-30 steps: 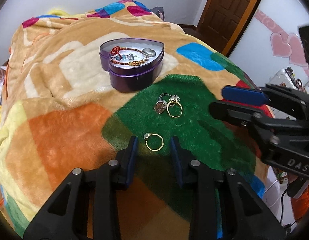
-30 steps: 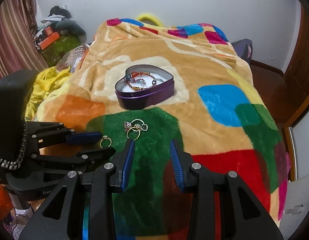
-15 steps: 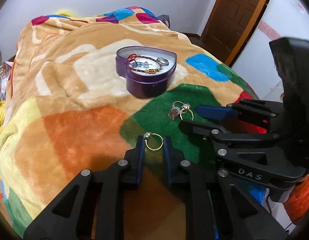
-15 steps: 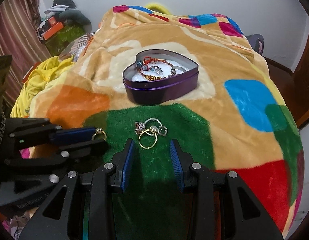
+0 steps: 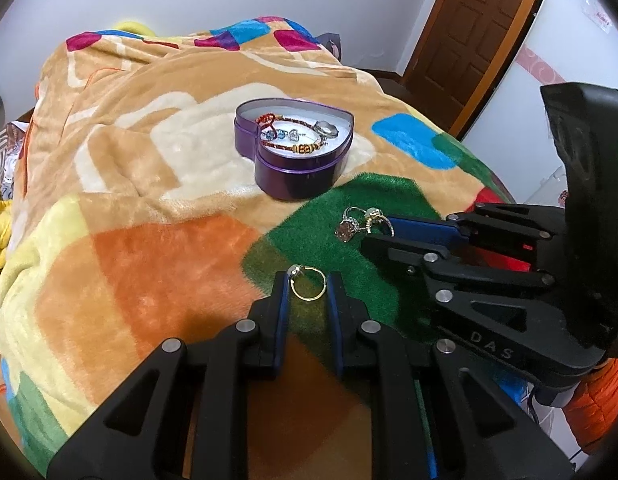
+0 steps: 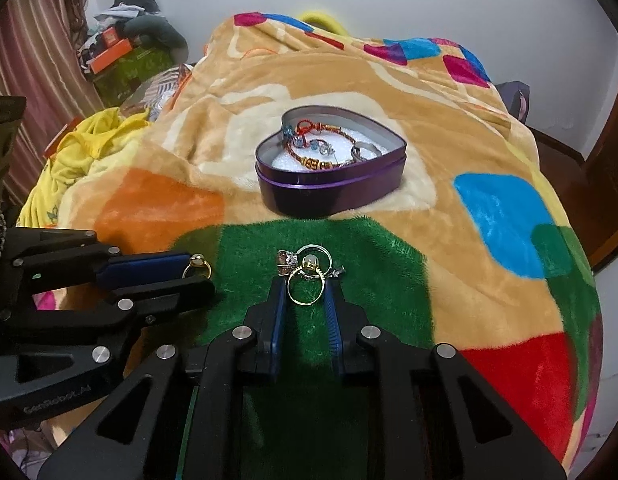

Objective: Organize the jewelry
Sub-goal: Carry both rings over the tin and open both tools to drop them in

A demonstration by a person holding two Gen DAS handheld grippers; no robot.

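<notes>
A purple heart-shaped tin (image 5: 297, 178) (image 6: 333, 196) sits on the blanket, holding a beaded bracelet (image 5: 293, 142) and a silver ring (image 5: 327, 129). My left gripper (image 5: 307, 286) has its jaws closed around a gold ring with a pale stone (image 5: 307, 286), which also shows in the right wrist view (image 6: 197, 266). My right gripper (image 6: 307, 288) has its jaws closed around a gold ring with a white stone (image 6: 307, 286) at the edge of a small pile of rings (image 6: 305, 258) (image 5: 355, 224) on the green patch.
A plush multicoloured blanket (image 5: 149, 184) covers the bed. Yellow cloth (image 6: 89, 148) and clutter (image 6: 121, 52) lie off the bed's left side. A brown door (image 5: 469, 32) stands at the back right.
Both grippers moved forward and narrowed. The left jaws closed around the lone gold ring. The right jaws reached the ring pile and closed around the white-stone ring.
</notes>
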